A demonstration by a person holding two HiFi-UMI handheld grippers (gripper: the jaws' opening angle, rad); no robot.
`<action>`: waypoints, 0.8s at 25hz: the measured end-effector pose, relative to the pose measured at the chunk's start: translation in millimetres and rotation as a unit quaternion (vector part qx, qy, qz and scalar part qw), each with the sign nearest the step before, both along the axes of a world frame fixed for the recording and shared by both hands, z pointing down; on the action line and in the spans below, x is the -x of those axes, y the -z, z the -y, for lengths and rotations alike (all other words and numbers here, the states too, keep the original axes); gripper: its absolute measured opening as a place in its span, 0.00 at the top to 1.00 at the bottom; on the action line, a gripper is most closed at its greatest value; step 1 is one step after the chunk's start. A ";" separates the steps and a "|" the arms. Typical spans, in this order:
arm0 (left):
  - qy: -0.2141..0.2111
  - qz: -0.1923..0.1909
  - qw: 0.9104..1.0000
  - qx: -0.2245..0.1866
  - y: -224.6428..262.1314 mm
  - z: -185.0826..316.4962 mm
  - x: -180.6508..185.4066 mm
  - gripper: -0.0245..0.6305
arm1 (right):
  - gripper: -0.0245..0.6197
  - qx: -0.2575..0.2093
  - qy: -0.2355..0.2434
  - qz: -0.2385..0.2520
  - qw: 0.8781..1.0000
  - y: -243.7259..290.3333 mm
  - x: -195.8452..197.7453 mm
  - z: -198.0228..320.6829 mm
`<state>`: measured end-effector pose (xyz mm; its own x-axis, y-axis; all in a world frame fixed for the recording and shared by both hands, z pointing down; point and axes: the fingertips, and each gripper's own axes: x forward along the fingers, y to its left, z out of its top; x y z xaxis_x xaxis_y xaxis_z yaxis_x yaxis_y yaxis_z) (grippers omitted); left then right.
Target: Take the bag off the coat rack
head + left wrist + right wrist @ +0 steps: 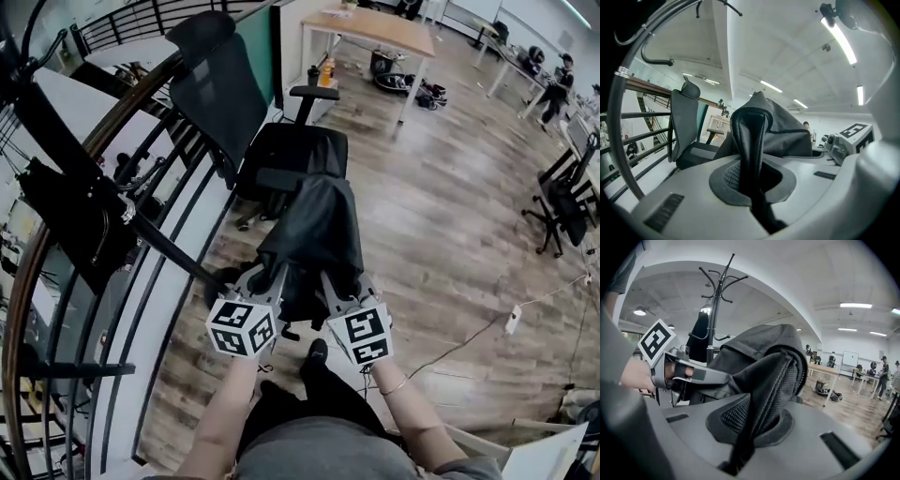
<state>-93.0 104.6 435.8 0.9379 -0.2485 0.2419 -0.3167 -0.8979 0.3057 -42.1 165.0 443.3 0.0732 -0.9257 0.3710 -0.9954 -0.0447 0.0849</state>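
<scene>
Both tools are clamped down hard. The left tool [749, 180] is pinching a smooth, leathery black strap [749, 140], and the right tool [754, 427] is closed on a padded mesh shoulder strap [780, 385]. Seen from the head view, the bag [314, 234] hangs between the two tools at roughly 12 o'clock from them, out in front of the person. As far as I can tell it's clear of the hooks, over the wood floor [450, 216]. The coat rack [715, 301] is a thin dark metal pole with curved hooks. It sits behind the bag at about 11 o'clock in the right gripper view, with something dark hanging on it. The bag is a soft black fabric backpack, matte and slouchy, so I'd expect it to sag and swing, not hold its shape. It doesn't look heavy or fragile. The mesh padding should grip fine, but the smooth strap is the one I'd worry about slipping. The straps are the obvious place to hold it, since the body would just bunch up. There's a black mesh-back office chair [281, 150] just past it at 12 o'clock.
</scene>
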 end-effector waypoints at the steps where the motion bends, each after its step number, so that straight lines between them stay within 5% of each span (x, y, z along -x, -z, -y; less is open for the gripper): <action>1: -0.004 0.000 1.000 0.000 0.1 -0.5 -13.4 0.92 | 0.93 0.000 -0.004 0.001 1.000 0.0 -12.9 -1.0; 20: -0.088 -0.001 0.996 -0.009 9.5 20.9 -201.7 0.92 | 0.93 -0.005 -0.093 -0.001 0.996 9.6 -189.5 12.3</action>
